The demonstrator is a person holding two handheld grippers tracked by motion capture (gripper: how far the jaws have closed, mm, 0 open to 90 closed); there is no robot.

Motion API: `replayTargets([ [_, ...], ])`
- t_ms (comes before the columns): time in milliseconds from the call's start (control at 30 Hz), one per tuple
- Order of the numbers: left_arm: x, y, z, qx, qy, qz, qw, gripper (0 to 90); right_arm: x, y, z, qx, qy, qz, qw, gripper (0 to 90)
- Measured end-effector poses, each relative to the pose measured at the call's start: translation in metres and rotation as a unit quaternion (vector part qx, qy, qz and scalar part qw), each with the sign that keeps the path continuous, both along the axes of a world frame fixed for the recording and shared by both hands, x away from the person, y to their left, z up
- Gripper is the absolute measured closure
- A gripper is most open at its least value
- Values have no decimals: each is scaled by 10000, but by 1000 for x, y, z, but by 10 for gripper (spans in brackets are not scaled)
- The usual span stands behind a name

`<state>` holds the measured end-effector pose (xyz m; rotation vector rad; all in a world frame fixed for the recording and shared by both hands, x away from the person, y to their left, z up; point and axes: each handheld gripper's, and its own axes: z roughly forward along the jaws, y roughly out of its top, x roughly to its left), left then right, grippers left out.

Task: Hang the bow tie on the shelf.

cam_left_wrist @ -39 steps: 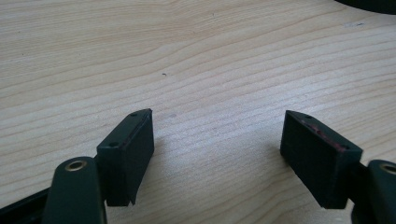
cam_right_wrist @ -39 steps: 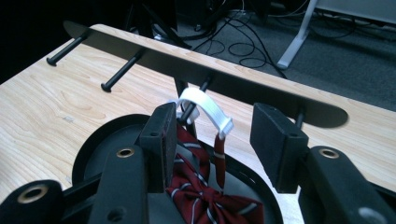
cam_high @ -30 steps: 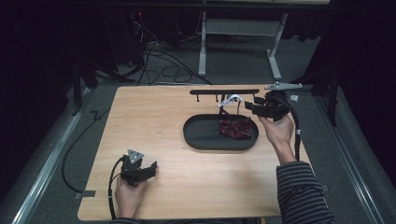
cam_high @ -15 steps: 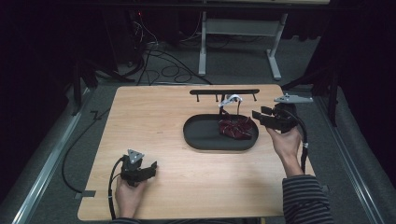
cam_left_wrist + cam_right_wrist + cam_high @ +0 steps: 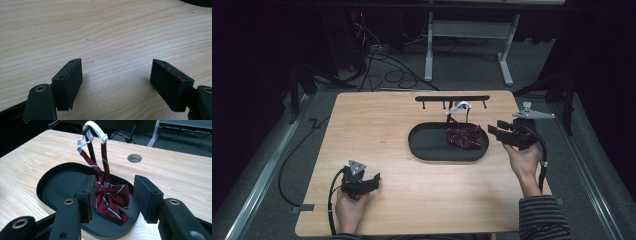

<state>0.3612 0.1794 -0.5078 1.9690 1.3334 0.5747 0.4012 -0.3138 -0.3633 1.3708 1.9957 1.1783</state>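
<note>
A dark red bow tie [image 5: 464,137] [image 5: 112,197] with white stripes lies at the right end of a black oval tray [image 5: 432,147] [image 5: 57,185]. Its strap rises to a white clasp [image 5: 459,106] [image 5: 93,128] hooked over a peg of the black rack [image 5: 452,98] behind the tray. My right gripper [image 5: 492,131] [image 5: 113,192] hovers just right of the tray, open and pointing at the bow tie, nothing between its fingers. At the front left of the table my left gripper [image 5: 374,179] [image 5: 116,72] rests open over bare wood.
The light wooden table [image 5: 377,130] has a round cable hole [image 5: 134,158] beyond the tray. Cables and a white stand's legs [image 5: 507,65] lie on the floor behind the table. A cable [image 5: 299,150] trails off the table's left side.
My right gripper has come away from the rack toward the table's front and sunk a little, ending beside the tray's right end. The left gripper has stayed put.
</note>
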Motion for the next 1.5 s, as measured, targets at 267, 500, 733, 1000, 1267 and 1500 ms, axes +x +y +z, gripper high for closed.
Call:
replayTargets([
  [267, 0, 0, 0, 4, -1, 2, 10000, 264, -9, -7, -5, 39, -17, -44, 10000, 545],
  [500, 0, 0, 0, 2, 2, -4, 10000, 264, -18, -12, -10, 93, -21, -87, 9999, 545],
  [733, 0, 0, 0, 3, 2, -11, 10000, 264, -26, -16, -16, 192, -24, -140, 9997, 546],
  [1000, 0, 0, 0, 3, 3, -14, 10000, 263, -35, -22, -23, 233, -34, -161, 9996, 546],
  [1267, 0, 0, 0, 3, 4, -14, 10000, 264, -45, -24, -29, 288, -27, -175, 9994, 546],
  [1500, 0, 0, 0, 4, 4, -14, 10000, 263, -52, -23, -34, 323, -25, -141, 9994, 547],
])
